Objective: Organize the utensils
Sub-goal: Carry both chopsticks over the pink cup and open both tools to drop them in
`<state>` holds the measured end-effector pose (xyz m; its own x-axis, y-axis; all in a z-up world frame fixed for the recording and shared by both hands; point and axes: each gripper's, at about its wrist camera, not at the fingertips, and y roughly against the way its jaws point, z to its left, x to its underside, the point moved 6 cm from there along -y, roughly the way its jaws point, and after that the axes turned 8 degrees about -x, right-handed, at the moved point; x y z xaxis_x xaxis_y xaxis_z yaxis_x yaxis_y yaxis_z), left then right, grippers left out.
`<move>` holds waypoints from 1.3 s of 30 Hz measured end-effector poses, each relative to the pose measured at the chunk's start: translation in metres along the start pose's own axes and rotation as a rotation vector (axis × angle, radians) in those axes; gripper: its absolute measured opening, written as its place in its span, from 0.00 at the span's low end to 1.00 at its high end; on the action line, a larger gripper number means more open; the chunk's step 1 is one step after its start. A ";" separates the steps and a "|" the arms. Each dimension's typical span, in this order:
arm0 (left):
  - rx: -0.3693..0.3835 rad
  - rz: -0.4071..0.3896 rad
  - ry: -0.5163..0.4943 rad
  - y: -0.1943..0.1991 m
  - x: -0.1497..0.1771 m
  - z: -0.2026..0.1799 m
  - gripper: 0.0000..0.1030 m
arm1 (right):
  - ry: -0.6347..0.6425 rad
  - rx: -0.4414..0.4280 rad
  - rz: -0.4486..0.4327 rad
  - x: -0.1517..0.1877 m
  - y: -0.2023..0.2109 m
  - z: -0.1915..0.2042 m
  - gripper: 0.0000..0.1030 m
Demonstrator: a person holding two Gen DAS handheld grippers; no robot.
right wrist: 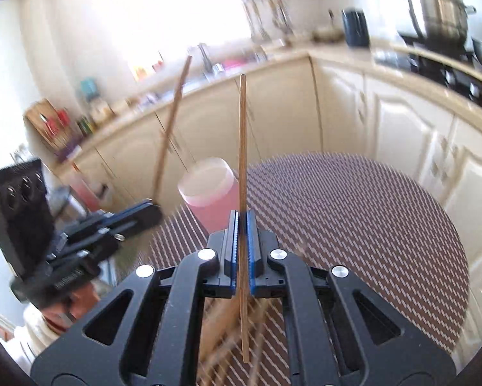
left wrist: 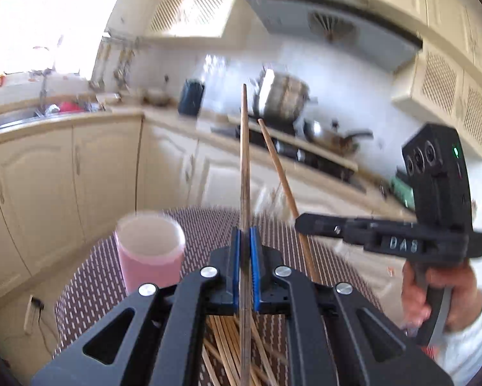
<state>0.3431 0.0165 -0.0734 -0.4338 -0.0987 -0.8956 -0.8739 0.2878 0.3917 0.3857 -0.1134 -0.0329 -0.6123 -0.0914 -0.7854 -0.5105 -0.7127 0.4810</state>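
Observation:
My left gripper (left wrist: 245, 236) is shut on a dark wooden chopstick (left wrist: 245, 160) that stands nearly upright between its blue pads. My right gripper (right wrist: 242, 218) is shut on a lighter chopstick (right wrist: 242, 144), also upright. Each shows in the other's view: the right gripper (left wrist: 302, 222) with its slanted chopstick (left wrist: 278, 167), and the left gripper (right wrist: 154, 207) with its chopstick (right wrist: 173, 119). A pink cup (left wrist: 149, 251) (right wrist: 208, 193) stands open-topped on the round table, ahead of both grippers. A loose pile of chopsticks (left wrist: 225, 347) (right wrist: 221, 328) lies on the table below the grippers.
The round table has a brown patterned cloth (right wrist: 353, 225) with open cloth to the right of the cup. Cream cabinets (left wrist: 106, 173) ring the room. A stove with pots (left wrist: 282, 99) and a sink (left wrist: 15, 115) are on the counter behind. A person's hand (left wrist: 434, 292) grips the right handle.

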 end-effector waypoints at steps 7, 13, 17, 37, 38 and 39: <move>-0.076 -0.189 0.058 -0.010 -0.044 0.031 0.06 | 0.032 -0.032 -0.166 -0.031 -0.032 0.033 0.05; -0.129 -0.292 0.098 -0.027 -0.067 0.053 0.06 | 0.053 -0.032 -0.293 -0.051 -0.060 0.036 0.05; -0.163 -0.331 0.105 -0.039 -0.074 0.067 0.06 | 0.037 -0.035 -0.343 -0.062 -0.070 0.033 0.05; -0.207 -0.230 0.070 -0.056 -0.029 0.078 0.06 | 0.073 -0.010 -0.261 -0.020 -0.083 0.033 0.05; -0.215 -0.224 0.063 -0.054 -0.028 0.077 0.06 | 0.078 -0.005 -0.255 -0.017 -0.082 0.034 0.05; -0.221 -0.218 0.058 -0.053 -0.027 0.077 0.06 | 0.081 -0.001 -0.251 -0.015 -0.081 0.036 0.05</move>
<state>0.4175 0.0769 -0.0864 -0.2371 -0.1916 -0.9524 -0.9715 0.0408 0.2336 0.4150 -0.0297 -0.0458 -0.4163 0.0329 -0.9086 -0.6395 -0.7209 0.2669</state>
